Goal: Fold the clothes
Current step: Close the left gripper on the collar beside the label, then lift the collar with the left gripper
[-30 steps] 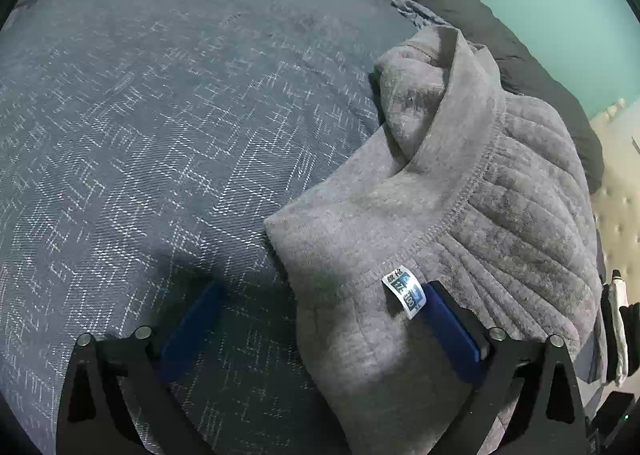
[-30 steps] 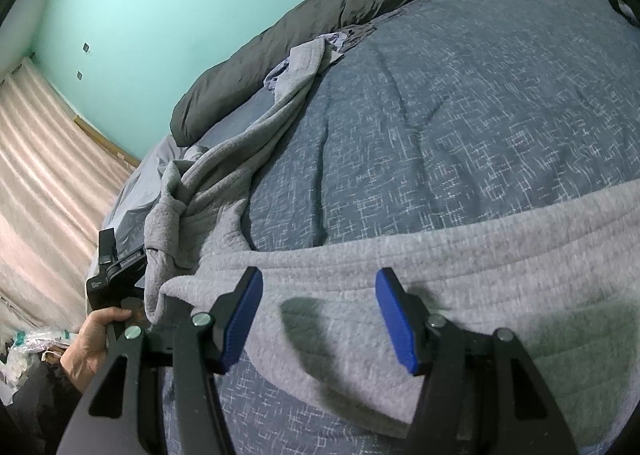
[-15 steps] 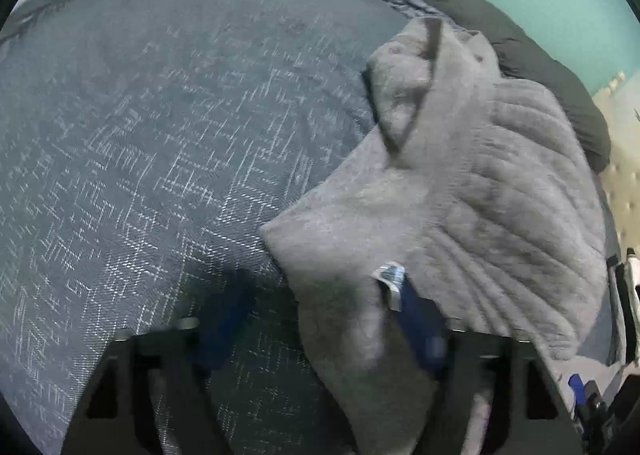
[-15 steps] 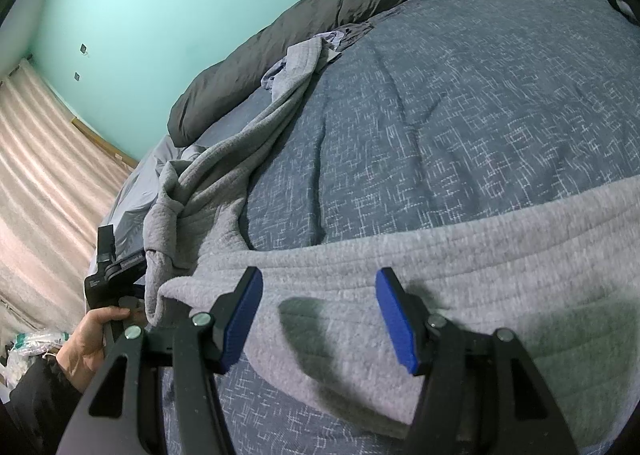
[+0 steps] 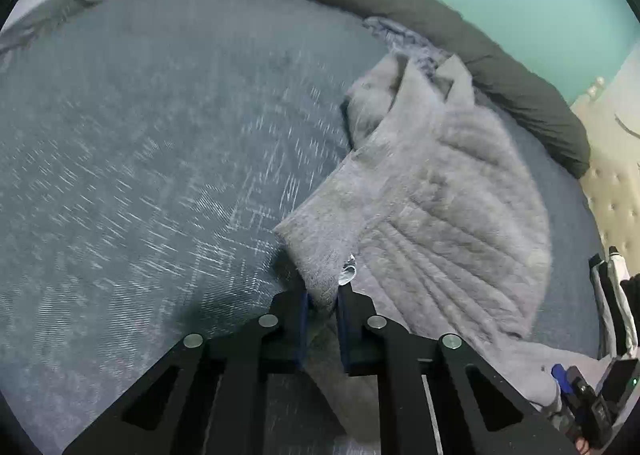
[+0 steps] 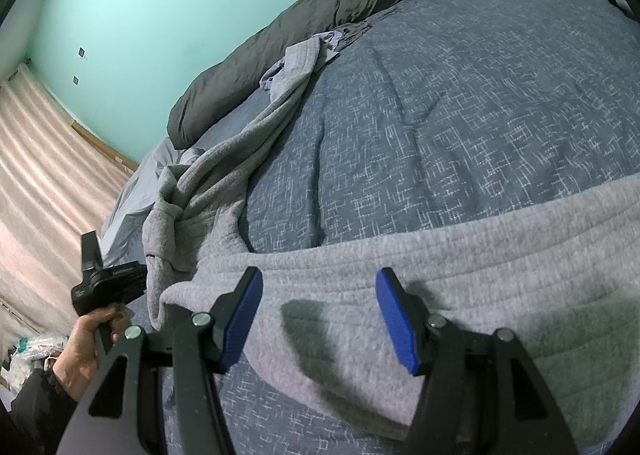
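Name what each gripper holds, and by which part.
Left gripper: the grey garment, pinched at its corner by the label. Right gripper: nothing; jaws open over it.

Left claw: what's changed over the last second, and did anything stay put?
The left claw has just been closing and now pinches the hem corner of the grey sweatshirt by its label, lifting that corner off the blue bedspread. The right claw kept open above the sweatshirt, and the rest of the garment lies as before.

the grey garment (image 5: 448, 207) is soft, matt, ribbed fleece cloth; under it the blue bed cover (image 5: 160, 155) is a matt woven fabric with pale flecks.
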The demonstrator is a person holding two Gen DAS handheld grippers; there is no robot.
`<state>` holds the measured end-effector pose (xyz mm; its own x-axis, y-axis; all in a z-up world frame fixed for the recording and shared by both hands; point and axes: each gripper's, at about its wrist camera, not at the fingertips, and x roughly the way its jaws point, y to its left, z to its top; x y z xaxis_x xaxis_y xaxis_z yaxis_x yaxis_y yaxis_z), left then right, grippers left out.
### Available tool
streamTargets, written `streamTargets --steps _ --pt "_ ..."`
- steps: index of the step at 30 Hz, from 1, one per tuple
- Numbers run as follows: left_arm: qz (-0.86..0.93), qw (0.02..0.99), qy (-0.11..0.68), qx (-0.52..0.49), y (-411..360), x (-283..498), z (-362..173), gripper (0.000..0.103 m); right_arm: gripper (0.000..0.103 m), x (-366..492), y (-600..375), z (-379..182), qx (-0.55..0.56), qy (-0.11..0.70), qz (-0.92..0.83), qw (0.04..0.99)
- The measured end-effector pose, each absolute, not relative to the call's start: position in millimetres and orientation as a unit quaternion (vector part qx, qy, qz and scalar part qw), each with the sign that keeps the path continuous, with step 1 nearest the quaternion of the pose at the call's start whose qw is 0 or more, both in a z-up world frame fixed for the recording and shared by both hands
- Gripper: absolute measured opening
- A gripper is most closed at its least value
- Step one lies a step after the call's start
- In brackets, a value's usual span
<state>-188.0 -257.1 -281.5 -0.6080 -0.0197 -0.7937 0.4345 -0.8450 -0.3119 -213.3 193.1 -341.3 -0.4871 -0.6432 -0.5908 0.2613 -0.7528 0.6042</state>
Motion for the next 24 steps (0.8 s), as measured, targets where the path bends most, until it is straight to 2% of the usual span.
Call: streamTargets --steps 7,13,24 --pt "-0.874 0.152 0.24 0.395 -254.8 -135.6 -251.2 0.008 0.06 -214.2 196.7 -337.8 0.422 -0.235 -0.832 0.272" --pt "-0.869 0.164 0.269 0.382 -249.3 -83.2 -253.2 0.007 0.06 -215.2 202.9 -334.2 0.418 -0.248 -0.83 0.273" --pt "-0.831 0.157 0.306 0.437 -244.8 -83.4 -313.1 0.009 0.06 -216.9 205.9 -334.4 0.42 -0.255 -0.827 0.271"
